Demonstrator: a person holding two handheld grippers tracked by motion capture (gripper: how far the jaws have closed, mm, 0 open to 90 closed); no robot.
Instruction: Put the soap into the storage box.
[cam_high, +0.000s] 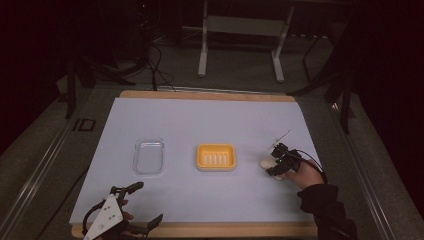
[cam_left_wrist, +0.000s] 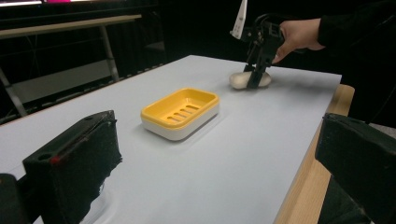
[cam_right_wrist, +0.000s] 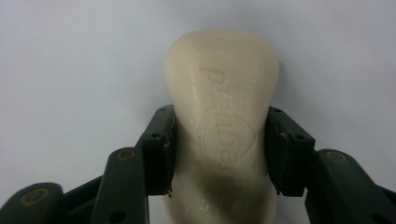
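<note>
Soap bar (cam_right_wrist: 222, 112) pinched in right gripper (cam_right_wrist: 219, 149) jaws near sheet's right edge, left gripper (cam_high: 142, 205) jaws wide — bare sheet between.

On the table (cam_high: 210, 120) three things lie in a row across the middle. The clear lid (cam_high: 148, 156) lies toward the left edge, the soap dish (cam_high: 216, 157) sits near the centre just right of it, and the bar of soap (cam_high: 268, 163) lies flat on the surface toward the right edge, well apart from the dish. The right gripper (cam_high: 275, 167) stands over the bar, its jaws pressed on the bar's two long sides; the hand comes in from the near right corner. The left gripper (cam_high: 142, 202) rests at the near edge by the near left corner, in front of the lid, apart from everything on the table.
</note>
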